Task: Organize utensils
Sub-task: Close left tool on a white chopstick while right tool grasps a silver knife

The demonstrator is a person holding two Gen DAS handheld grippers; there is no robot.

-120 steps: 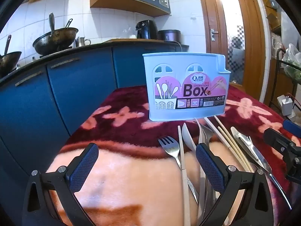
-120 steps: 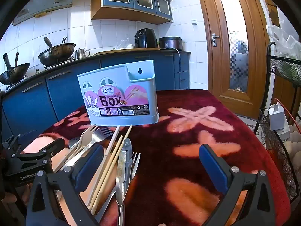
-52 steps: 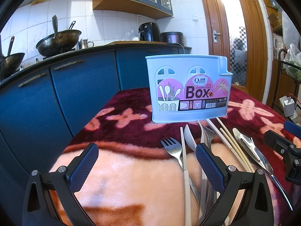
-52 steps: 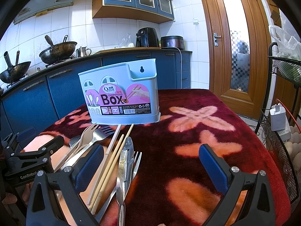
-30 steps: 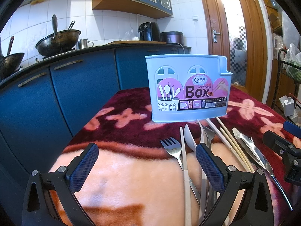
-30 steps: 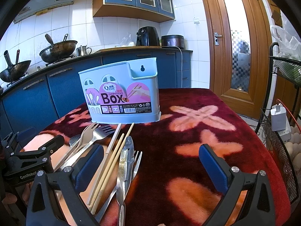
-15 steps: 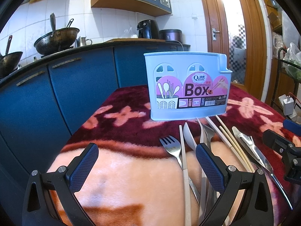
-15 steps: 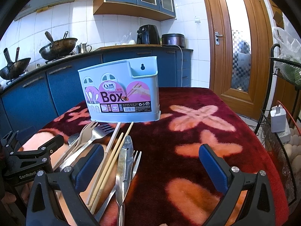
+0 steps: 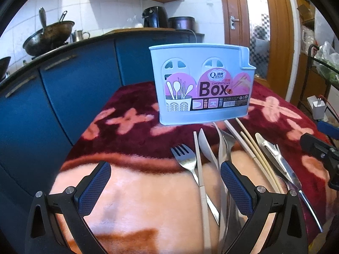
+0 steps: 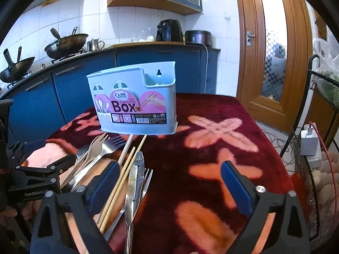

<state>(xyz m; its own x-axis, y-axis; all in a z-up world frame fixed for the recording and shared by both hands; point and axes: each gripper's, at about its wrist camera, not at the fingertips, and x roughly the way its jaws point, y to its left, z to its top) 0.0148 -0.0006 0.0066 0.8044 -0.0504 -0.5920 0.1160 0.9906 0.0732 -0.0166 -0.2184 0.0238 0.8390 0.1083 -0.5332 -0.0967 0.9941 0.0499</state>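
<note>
Utensils, i.e. steel forks (image 9: 184, 157), a pale knife (image 9: 206, 148), beige wooden chopsticks (image 10: 120, 182) & shiny metal tongs (image 10: 134, 177), lie bunched on the dark-red floral cloth (image 10: 211, 148) just in front of the upright pale-blue plastic "Box" holder (image 10: 135, 103). Your left gripper (image 9: 165, 185) has its fingers wide apart w/ nothing between them, right-hand finger over the handles. Your right gripper (image 10: 169, 182) is closing, pads still apart over bare cloth, tongs just beside its left finger.

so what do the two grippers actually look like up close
Both are the same build. The left gripper and right gripper each have two black plastic fingers with open triangular cut-outs, silver screws at the joints and blue cross-hatched rubber pads. From the right wrist view, the left one's black body carries white "GenRobot" lettering. No cables or sleeves show.
</note>
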